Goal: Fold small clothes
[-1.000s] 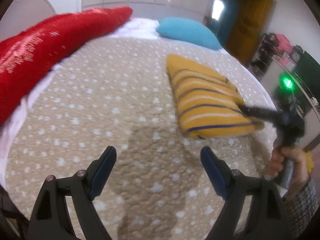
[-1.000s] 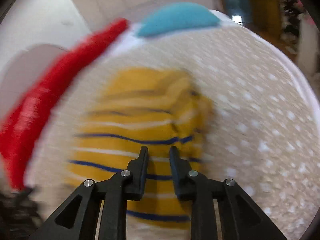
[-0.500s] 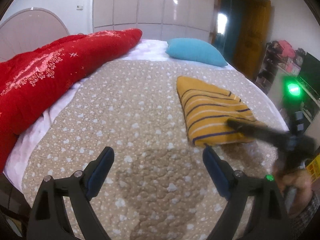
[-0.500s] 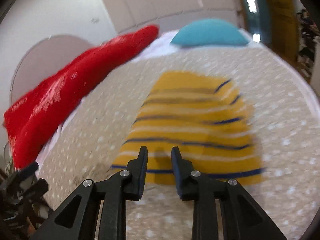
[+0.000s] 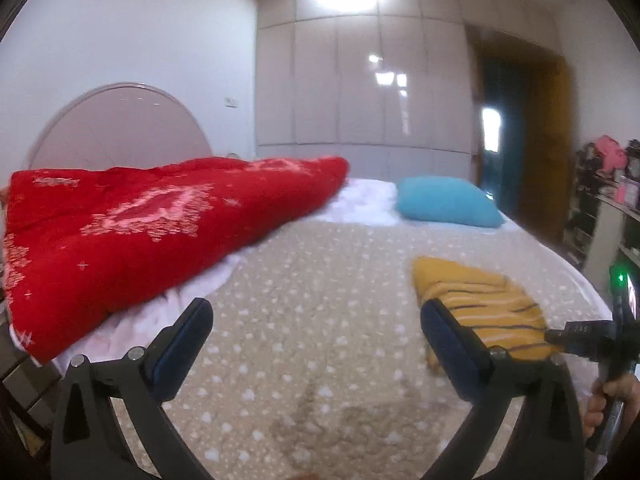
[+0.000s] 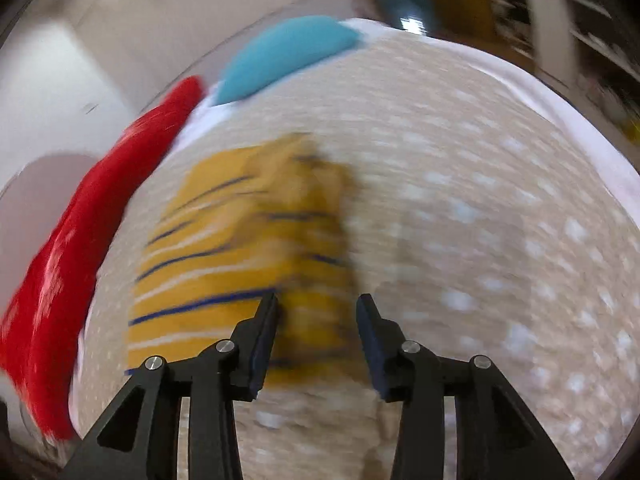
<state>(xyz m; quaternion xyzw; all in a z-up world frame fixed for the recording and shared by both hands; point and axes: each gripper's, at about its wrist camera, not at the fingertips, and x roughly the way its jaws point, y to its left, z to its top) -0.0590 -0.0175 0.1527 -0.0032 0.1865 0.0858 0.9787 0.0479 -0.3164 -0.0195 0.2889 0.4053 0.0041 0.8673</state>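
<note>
Left wrist view: the left gripper (image 5: 316, 332) hangs over a beige spotted bedspread (image 5: 320, 280), its jaws spreading wide with nothing between them. A folded yellow striped garment (image 5: 480, 304) lies at right of centre on the bedspread, and the right gripper (image 5: 576, 338), held in a hand (image 5: 612, 400), sits at its near edge. Right wrist view, blurred: the right gripper's (image 6: 316, 314) jaws are opening, the garment's (image 6: 240, 256) edge between them, its pads apparently off the cloth. A red quilt (image 5: 140, 240) fills the left; a blue pillow (image 5: 444, 202) lies beyond.
</note>
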